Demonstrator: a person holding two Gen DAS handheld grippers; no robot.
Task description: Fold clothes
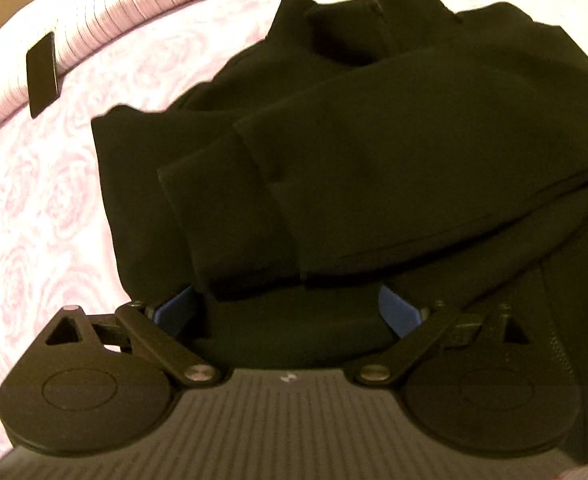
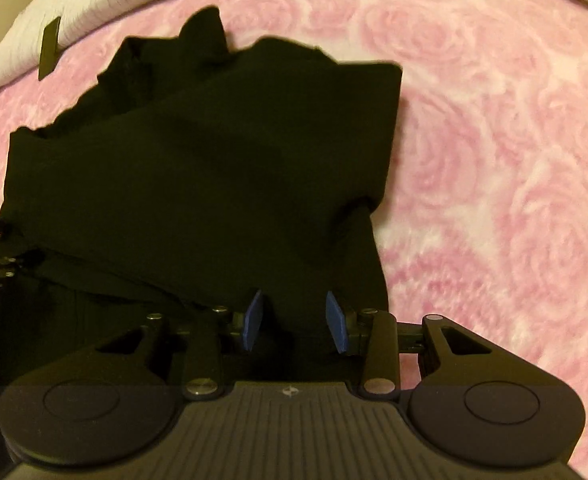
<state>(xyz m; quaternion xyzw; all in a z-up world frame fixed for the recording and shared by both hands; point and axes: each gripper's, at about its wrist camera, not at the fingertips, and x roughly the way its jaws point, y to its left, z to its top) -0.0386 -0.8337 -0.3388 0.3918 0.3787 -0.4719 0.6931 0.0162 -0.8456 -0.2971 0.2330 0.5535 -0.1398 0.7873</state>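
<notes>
Here, a black zip-neck top [image 1: 374, 128] lies on a pink rose-patterned bed cover [image 1: 34, 208], filling the centre and right of the left wrist frame, its collar and zip at the upper centre and both sleeves folded across the body. The left tool [image 1: 288, 312] sits at the lower centre, its blue pads spread wide with the garment's hem bulging between them. In the right wrist frame the right tool [image 2: 294, 322] is at the lower centre, pads parted, a ridge of the fabric between them; whether they pinch it I cannot tell. A dark flat rectangular object [image 1: 43, 75] rests at the upper left.
</notes>
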